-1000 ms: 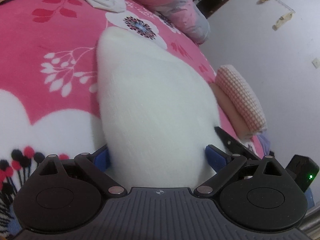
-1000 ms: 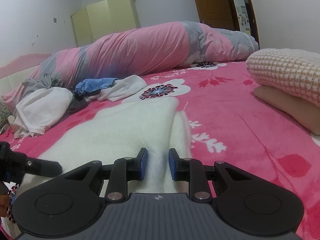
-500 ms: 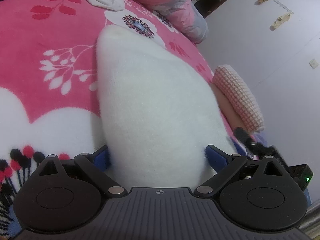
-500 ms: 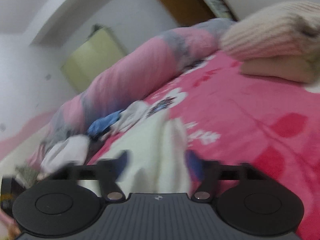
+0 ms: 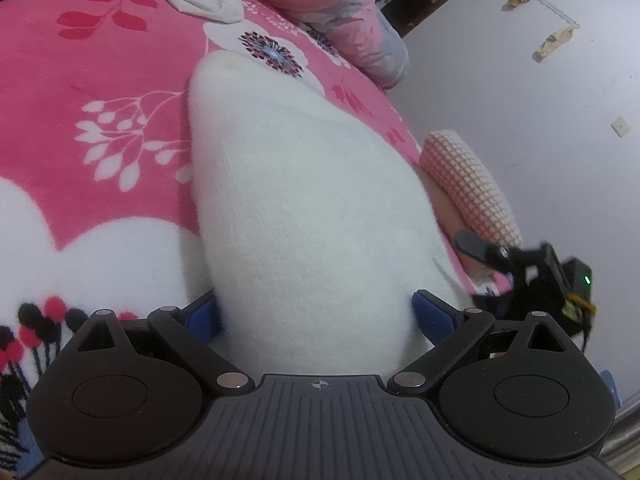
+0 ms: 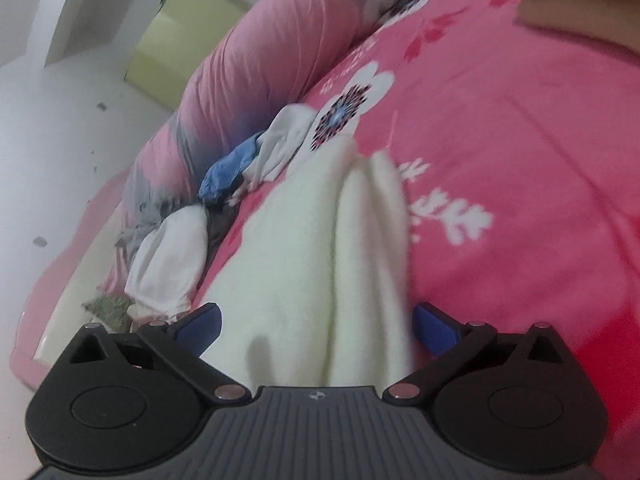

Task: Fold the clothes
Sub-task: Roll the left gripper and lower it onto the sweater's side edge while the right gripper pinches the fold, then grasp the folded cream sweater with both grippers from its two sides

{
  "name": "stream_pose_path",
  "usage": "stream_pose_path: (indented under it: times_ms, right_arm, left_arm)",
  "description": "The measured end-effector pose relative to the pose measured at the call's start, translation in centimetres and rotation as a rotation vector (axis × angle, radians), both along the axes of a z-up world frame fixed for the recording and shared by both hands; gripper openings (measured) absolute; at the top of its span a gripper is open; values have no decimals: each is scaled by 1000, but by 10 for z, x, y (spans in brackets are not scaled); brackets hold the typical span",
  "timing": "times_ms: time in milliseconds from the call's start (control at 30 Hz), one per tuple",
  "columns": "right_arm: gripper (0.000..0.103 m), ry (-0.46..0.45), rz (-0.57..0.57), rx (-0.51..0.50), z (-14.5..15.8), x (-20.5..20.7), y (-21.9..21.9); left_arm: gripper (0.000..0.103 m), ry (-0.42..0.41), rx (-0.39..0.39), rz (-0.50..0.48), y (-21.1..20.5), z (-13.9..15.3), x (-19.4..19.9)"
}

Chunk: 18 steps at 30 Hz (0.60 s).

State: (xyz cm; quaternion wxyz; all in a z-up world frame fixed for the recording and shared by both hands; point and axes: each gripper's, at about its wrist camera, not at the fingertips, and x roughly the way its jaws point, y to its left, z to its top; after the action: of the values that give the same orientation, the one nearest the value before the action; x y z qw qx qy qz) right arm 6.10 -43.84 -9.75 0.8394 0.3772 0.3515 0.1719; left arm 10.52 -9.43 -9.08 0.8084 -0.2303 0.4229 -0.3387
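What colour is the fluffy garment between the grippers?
White to cream, plain, no pattern; the fluffy garment shows best in the left wrist view.

Left tool spread wide, angled downward, right tool opening (blue pads far apart), tilted sideways

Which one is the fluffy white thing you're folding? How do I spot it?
Look at the pink flowered bedspread. In its middle lies the white fuzzy garment, folded long. Unlike the crumpled clothes pile by the rolled quilt, it is plain, thick and smooth.
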Motion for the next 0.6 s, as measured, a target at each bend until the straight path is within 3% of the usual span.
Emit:
stream_pose_path:
  times_ms: [200,300,467,600]
  right_arm:
    - [103,44,91,86,-10,37,-3]
    - [102,16,133,91,-7,26,0]
    - [98,-12,87,266,-5,5,-2]
    - [98,-5,94,296,-7,-12,13]
  left_arm:
    - [99,5,-10,-8,-1,-1,4]
    - [97,27,-23,-7,2,1,6]
    - [92,98,-63,-14,18,7,11]
    - [92,117,-59,-16,38,17,15]
